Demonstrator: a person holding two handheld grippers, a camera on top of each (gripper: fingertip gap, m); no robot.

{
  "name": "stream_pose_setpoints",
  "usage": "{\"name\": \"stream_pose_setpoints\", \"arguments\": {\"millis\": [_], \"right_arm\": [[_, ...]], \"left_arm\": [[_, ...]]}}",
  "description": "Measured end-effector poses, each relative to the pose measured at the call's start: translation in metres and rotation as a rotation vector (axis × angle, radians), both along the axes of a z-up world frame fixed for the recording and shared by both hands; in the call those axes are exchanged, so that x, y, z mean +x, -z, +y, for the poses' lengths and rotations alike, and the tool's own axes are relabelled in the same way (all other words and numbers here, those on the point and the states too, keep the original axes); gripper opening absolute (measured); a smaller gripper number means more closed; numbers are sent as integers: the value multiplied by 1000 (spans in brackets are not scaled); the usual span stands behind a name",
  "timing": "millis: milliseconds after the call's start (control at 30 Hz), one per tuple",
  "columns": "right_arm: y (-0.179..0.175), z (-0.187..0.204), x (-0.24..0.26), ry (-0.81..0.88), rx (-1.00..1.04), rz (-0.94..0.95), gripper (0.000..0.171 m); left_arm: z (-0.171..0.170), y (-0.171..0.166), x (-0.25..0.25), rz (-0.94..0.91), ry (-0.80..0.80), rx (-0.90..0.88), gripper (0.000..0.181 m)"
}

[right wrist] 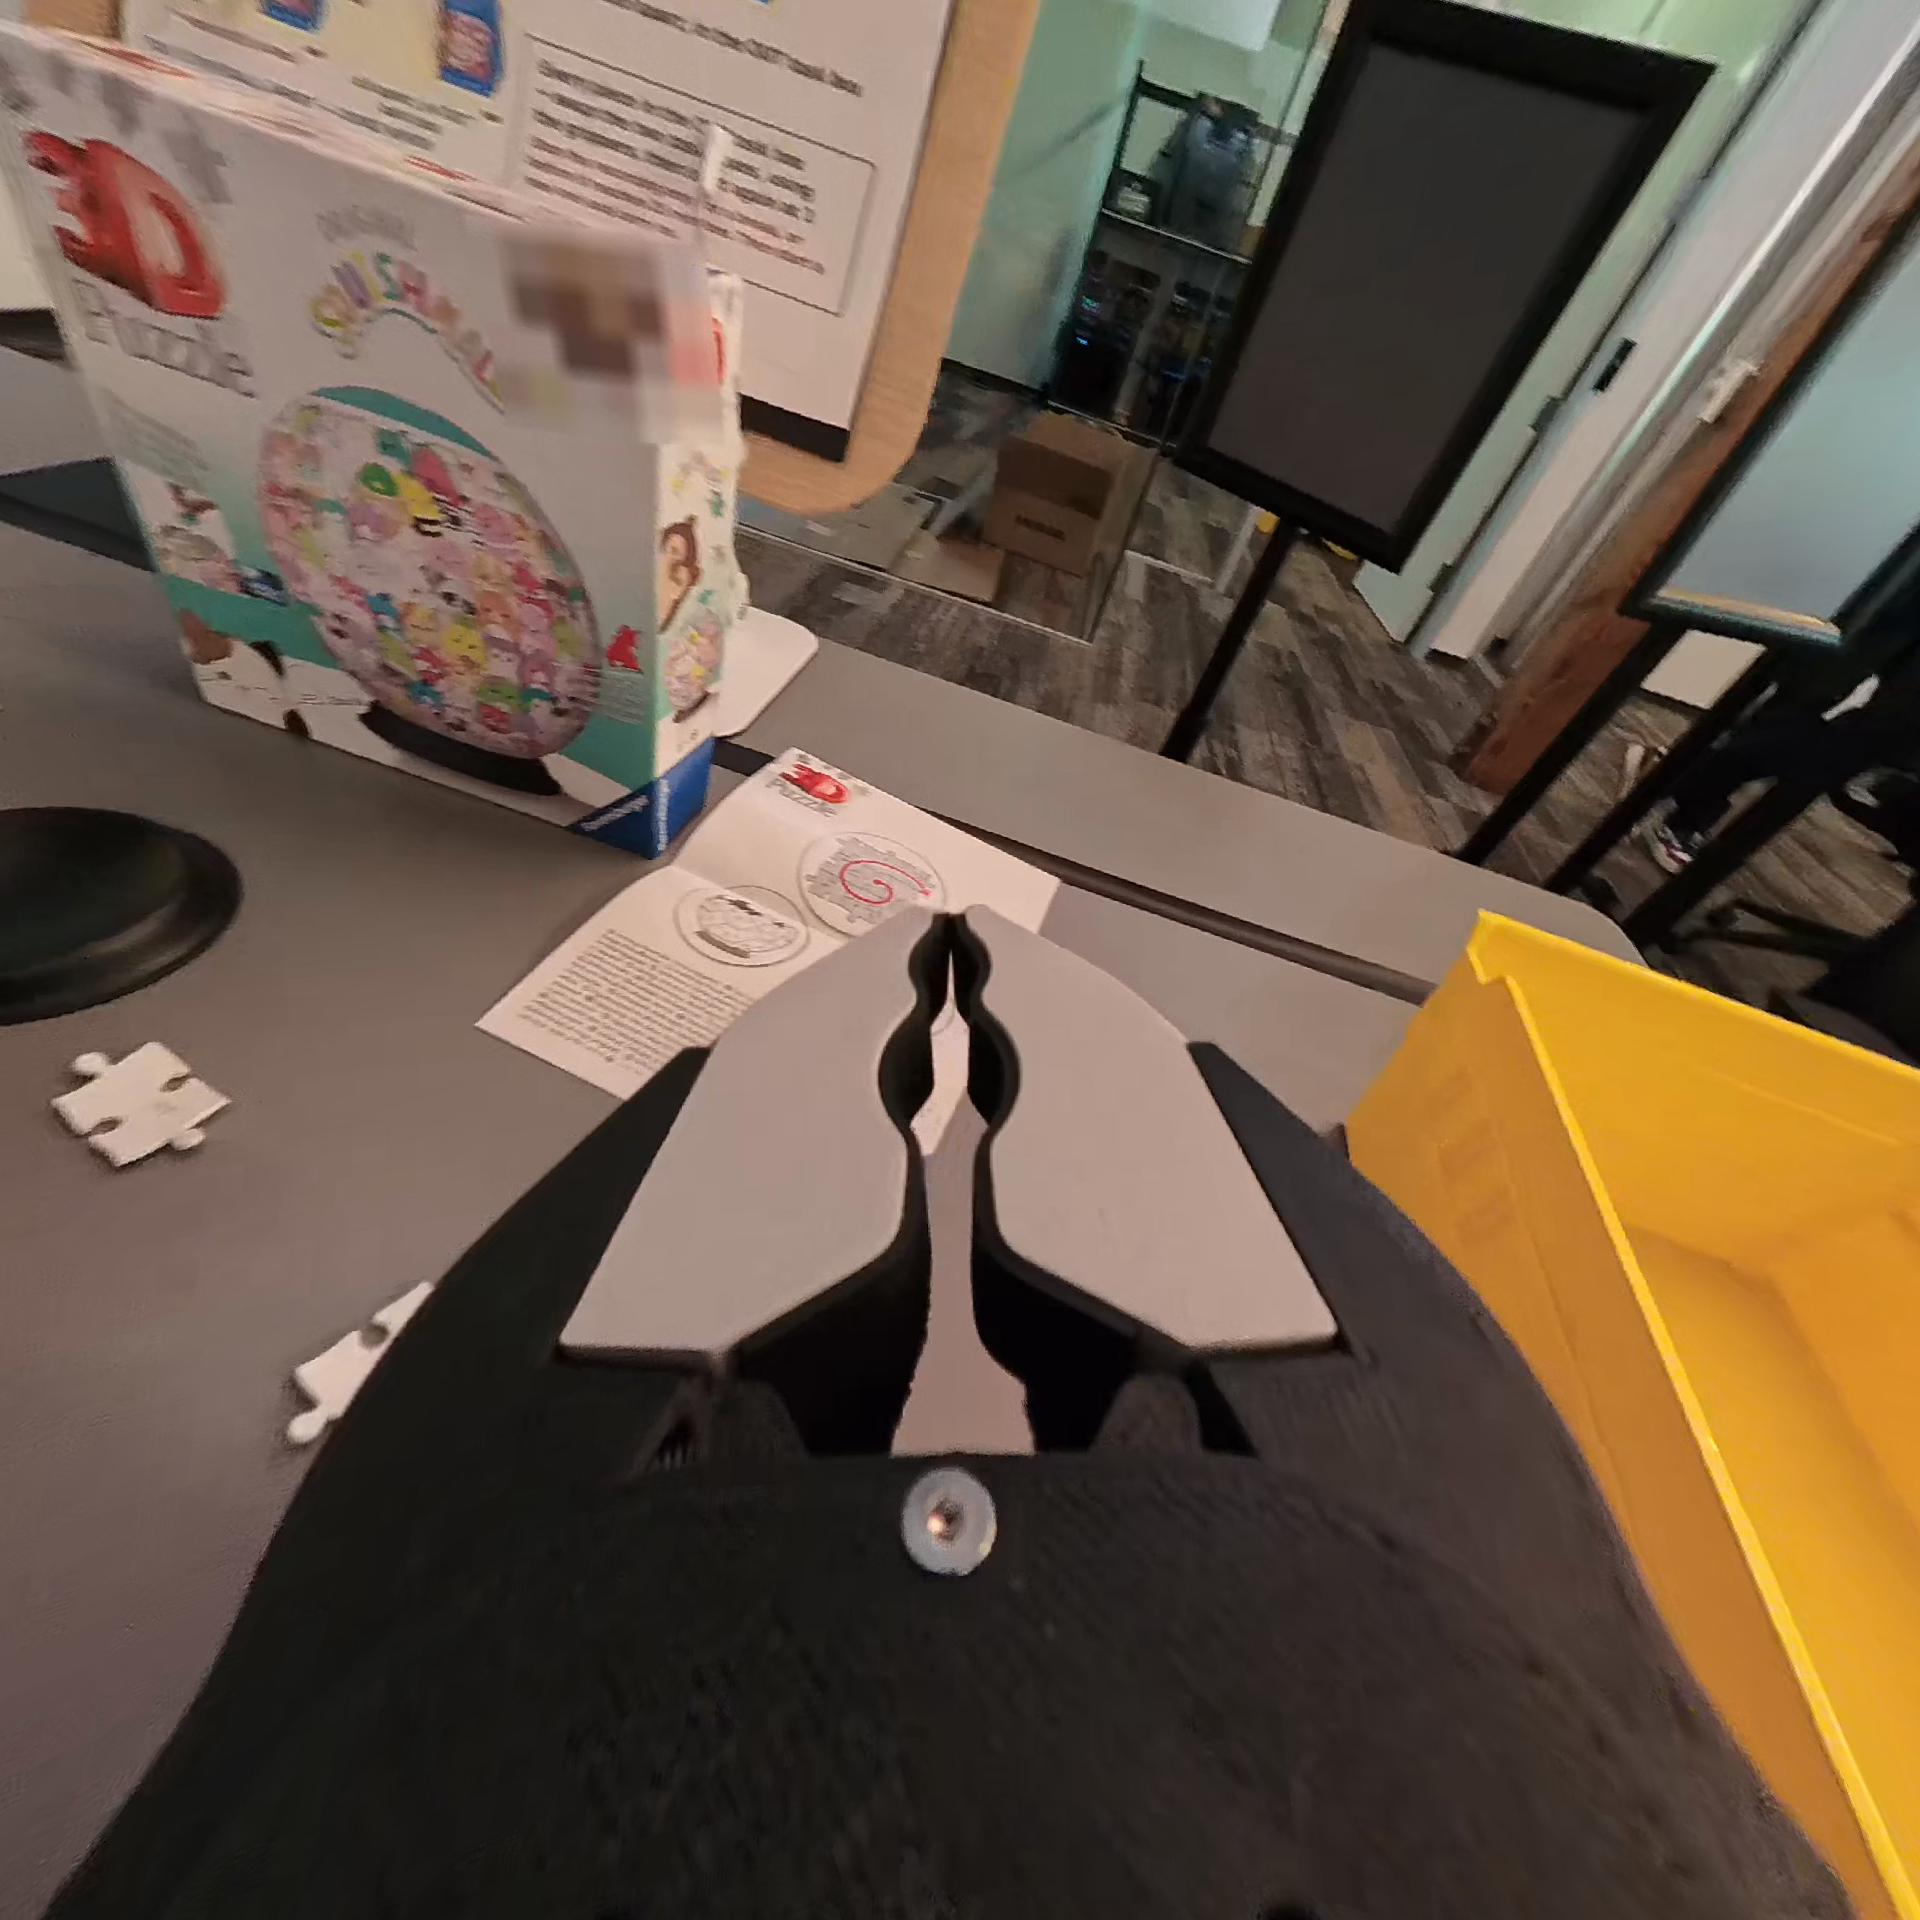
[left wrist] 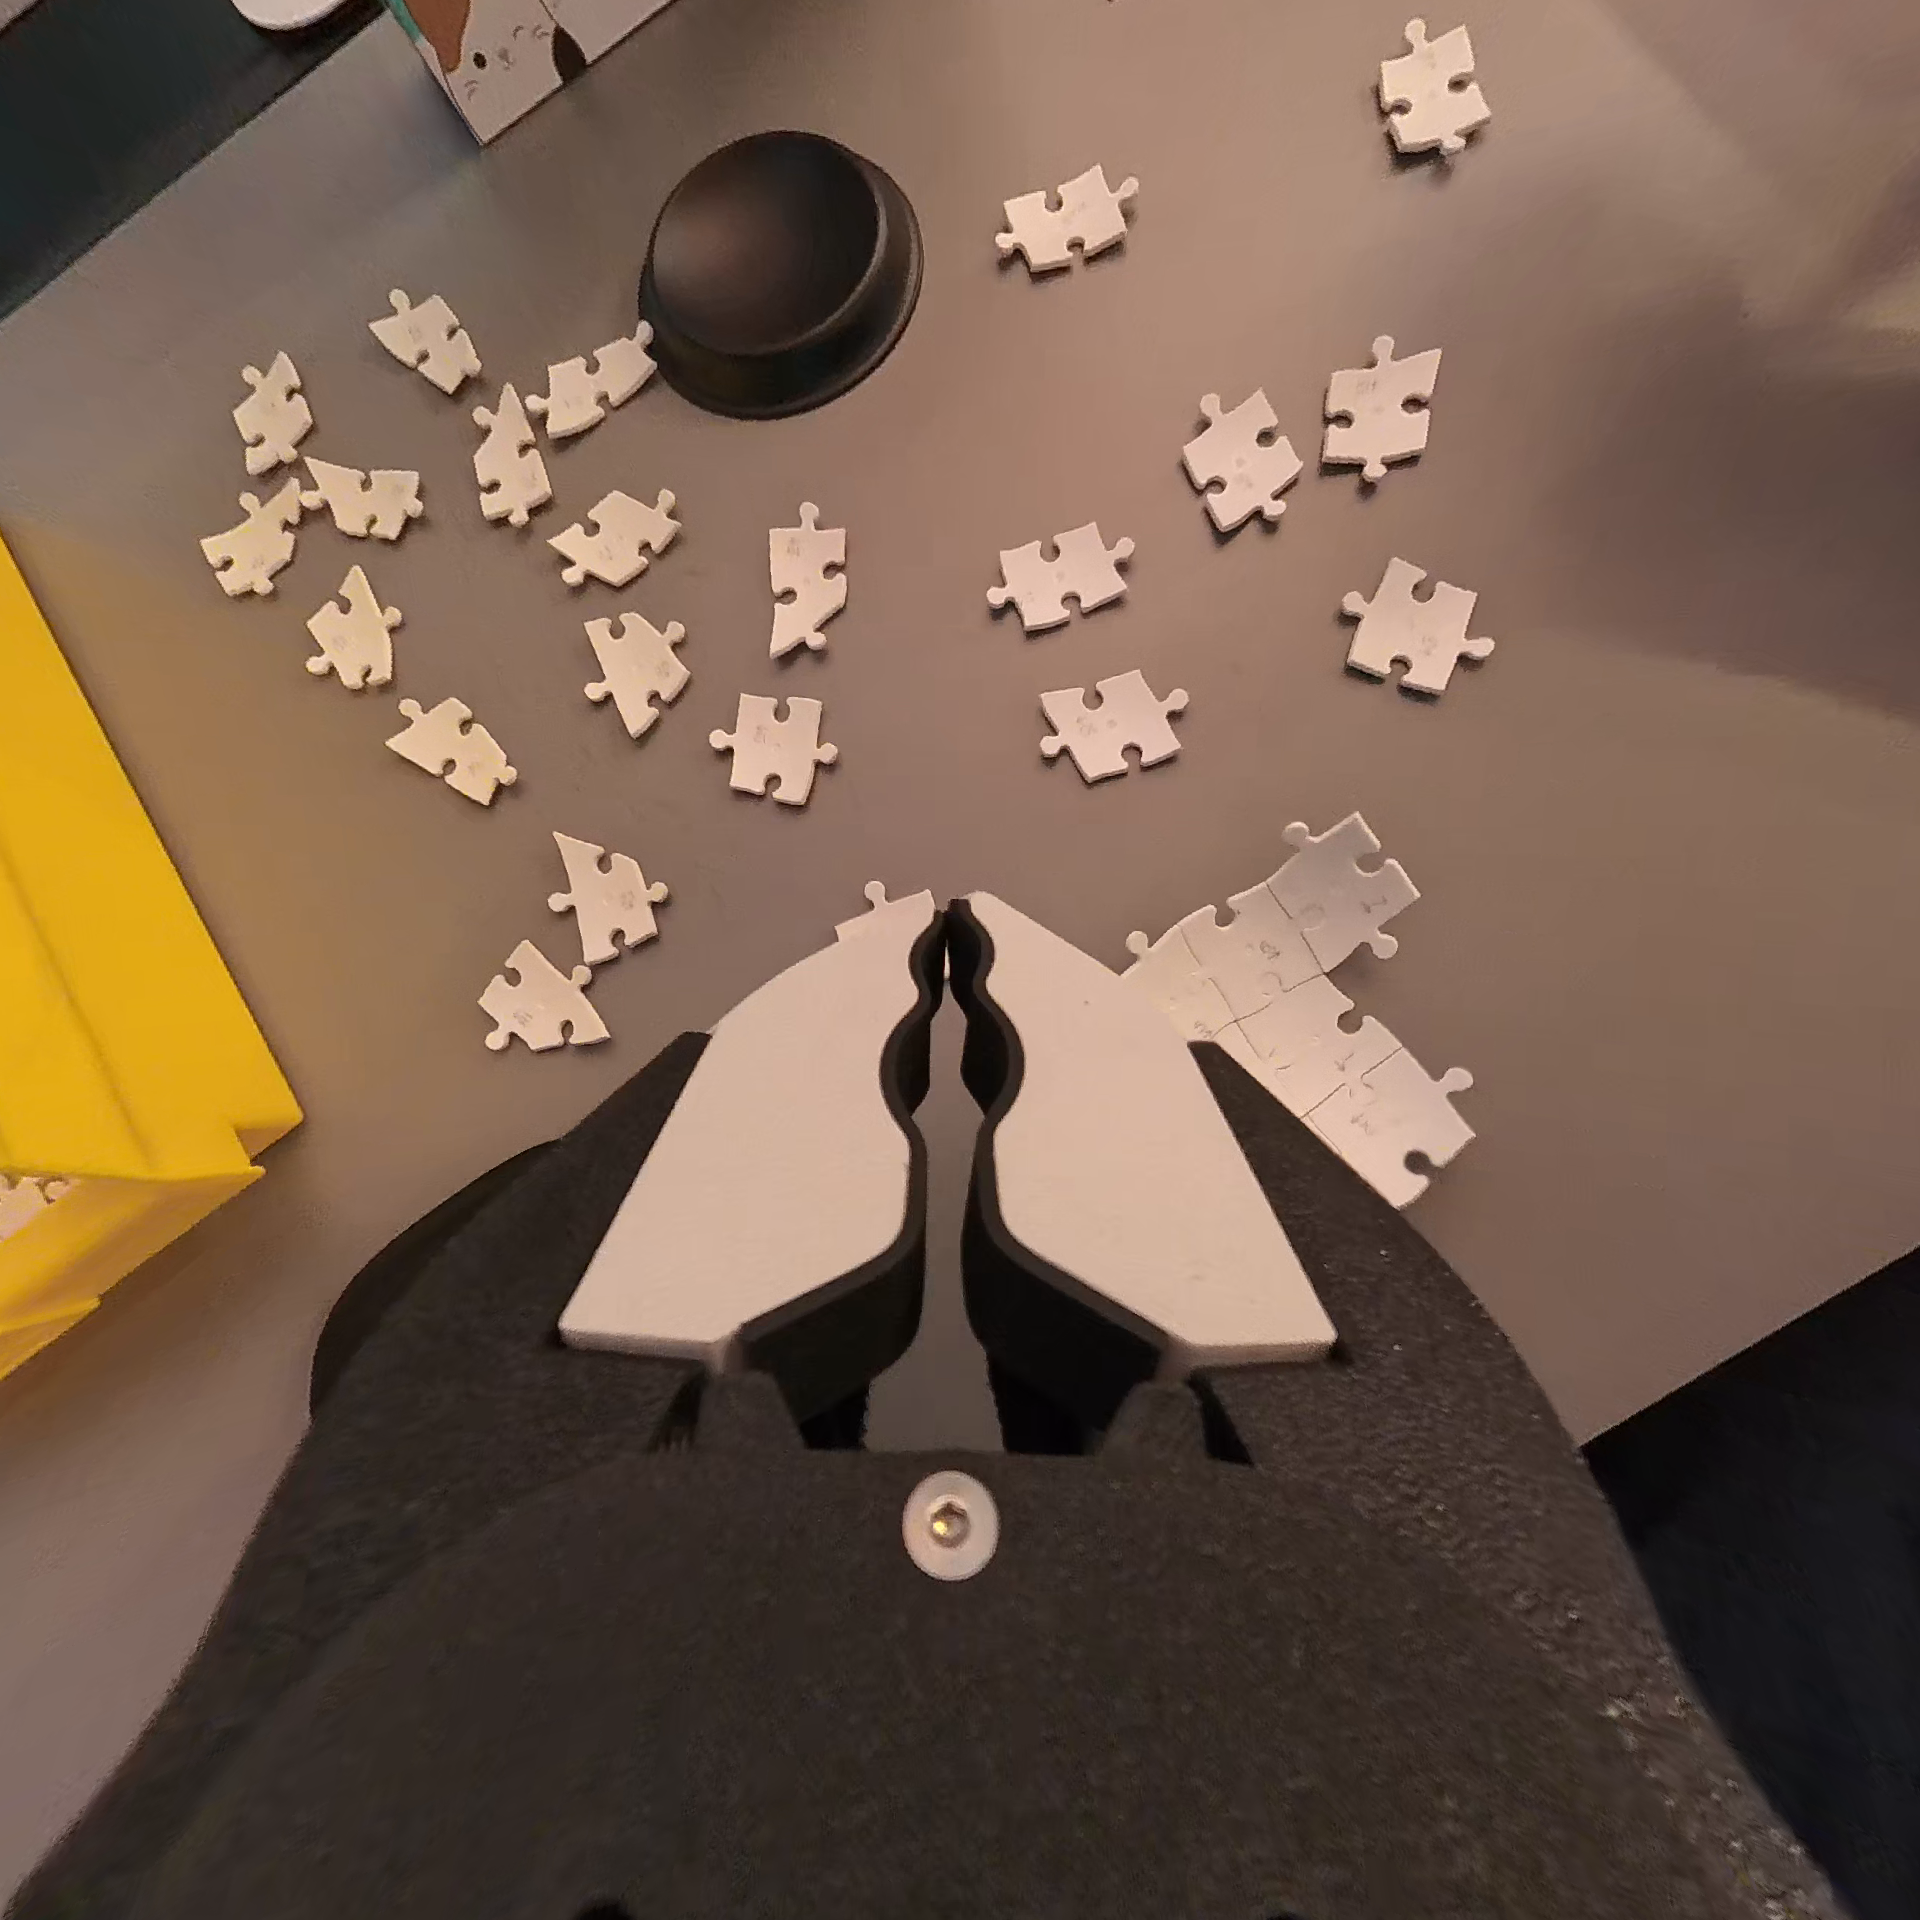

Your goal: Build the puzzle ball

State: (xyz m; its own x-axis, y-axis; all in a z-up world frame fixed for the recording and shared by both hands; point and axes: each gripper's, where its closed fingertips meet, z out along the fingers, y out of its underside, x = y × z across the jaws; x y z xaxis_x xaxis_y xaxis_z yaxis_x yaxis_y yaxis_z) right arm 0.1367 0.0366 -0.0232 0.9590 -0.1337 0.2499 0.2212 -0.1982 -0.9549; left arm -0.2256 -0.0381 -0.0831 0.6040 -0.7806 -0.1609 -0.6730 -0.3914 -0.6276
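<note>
Many white puzzle pieces (left wrist: 777, 746) lie face down, scattered on the grey table (left wrist: 935, 810). A joined curved strip of several pieces (left wrist: 1320, 1023) lies just right of my left gripper (left wrist: 948, 914). The left gripper's jaws are shut, tips touching. A single piece (left wrist: 883, 906) peeks out from behind its left finger; I cannot tell whether it is pinched. The black round ball stand (left wrist: 784, 281) sits at the far middle. My right gripper (right wrist: 951, 925) is shut and empty, above an instruction sheet (right wrist: 665, 977). Two loose pieces (right wrist: 140, 1103) lie to its left.
A yellow bin (left wrist: 94, 997) stands at the left of the left wrist view; a yellow bin (right wrist: 1683, 1226) is close on the right of the right gripper. The puzzle box (right wrist: 405, 499) stands upright at the table's far side. The stand (right wrist: 94, 904) also shows left. There is about 40 cm between the tips of the two grippers.
</note>
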Motion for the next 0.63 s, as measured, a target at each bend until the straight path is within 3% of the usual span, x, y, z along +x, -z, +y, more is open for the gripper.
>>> {"name": "stream_pose_setpoints", "arguments": {"millis": [367, 633], "right_arm": [[9, 0, 28, 146, -41, -27, 1], [10, -1, 35, 160, -41, -7, 1]], "left_arm": [[7, -13, -5, -27, -92, 51, 0], [0, -17, -5, -73, -166, 88, 0]]}}
